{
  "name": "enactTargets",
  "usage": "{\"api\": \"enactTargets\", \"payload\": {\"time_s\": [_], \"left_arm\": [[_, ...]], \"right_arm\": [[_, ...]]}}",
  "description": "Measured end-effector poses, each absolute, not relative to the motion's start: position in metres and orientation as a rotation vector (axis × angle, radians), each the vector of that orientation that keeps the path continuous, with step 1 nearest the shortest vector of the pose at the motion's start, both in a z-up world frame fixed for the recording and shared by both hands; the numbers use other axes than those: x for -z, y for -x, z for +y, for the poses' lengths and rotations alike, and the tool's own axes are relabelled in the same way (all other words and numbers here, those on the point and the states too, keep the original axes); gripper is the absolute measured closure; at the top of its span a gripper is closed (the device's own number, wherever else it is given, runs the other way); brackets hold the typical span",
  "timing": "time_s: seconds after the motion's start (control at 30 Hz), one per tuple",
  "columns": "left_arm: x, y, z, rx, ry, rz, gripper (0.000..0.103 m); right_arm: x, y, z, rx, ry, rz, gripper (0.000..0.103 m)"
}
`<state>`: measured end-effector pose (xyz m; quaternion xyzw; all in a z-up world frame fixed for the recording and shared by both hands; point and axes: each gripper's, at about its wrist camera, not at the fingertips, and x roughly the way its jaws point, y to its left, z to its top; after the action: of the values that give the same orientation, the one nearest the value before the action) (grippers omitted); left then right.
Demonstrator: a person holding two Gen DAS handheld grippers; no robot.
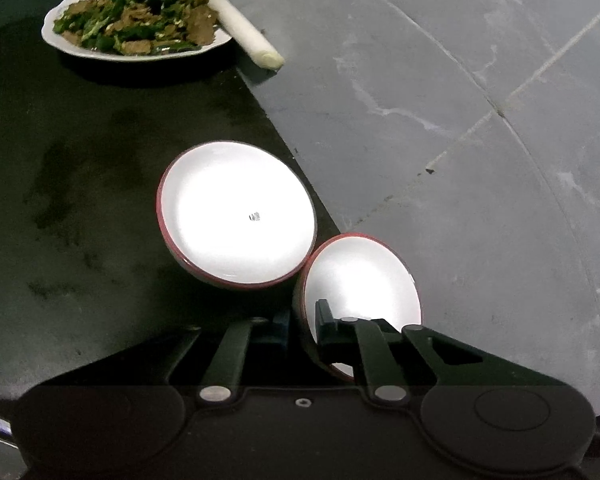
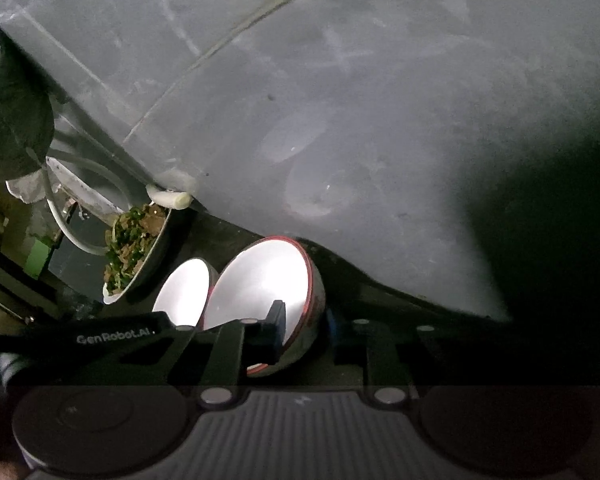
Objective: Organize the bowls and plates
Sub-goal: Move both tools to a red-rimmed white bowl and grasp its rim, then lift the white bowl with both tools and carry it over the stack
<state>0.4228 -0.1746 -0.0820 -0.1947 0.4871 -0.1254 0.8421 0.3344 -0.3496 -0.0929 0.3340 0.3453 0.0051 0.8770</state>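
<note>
Two white bowls with red rims are on the dark table (image 1: 80, 200). In the left wrist view the larger bowl (image 1: 236, 216) stands free in the middle. The smaller bowl (image 1: 360, 280) is at the table's edge, and my left gripper (image 1: 302, 320) is shut on its near-left rim, one finger inside and one outside. In the right wrist view my right gripper (image 2: 304, 324) is shut on the wall of a red-rimmed bowl (image 2: 260, 280), one finger inside and the blue pad outside. A second white bowl (image 2: 184, 288) sits just left of it, its lower part hidden by the other gripper's black arm (image 2: 116, 336).
A white plate of stir-fried meat and green peppers (image 1: 136, 20) stands at the far end of the table. A pale leek stalk (image 1: 236, 24) lies beside it at the table's edge. Grey tiled floor (image 1: 460, 120) drops away to the right. A white ring (image 2: 88, 208) lies beyond the plate.
</note>
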Motion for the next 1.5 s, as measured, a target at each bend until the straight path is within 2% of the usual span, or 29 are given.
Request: {"api": "enactTargets", "payload": {"time_s": [0.3,0.77,1.1,1.5], "left_arm": [[0.078,-0.404,-0.170,0.317,0.369,0.979,0.093],[0.046,-0.347,-0.143,0.422,0.366,0.882,0.093],[0.016,-0.276,-0.097,0.469,0.381,0.822,0.093],[0.007,-0.173,-0.028,0.484,0.403,0.796,0.093]], "right_arm": [[0.092,-0.327,-0.346,-0.008,-0.670,0.720,0.086],[0.066,-0.278,-0.326,0.000,-0.610,0.638,0.087],[0.032,-0.211,-0.291,0.008,-0.579,0.567,0.087],[0.012,-0.119,-0.228,-0.006,-0.554,0.540,0.087]]}}
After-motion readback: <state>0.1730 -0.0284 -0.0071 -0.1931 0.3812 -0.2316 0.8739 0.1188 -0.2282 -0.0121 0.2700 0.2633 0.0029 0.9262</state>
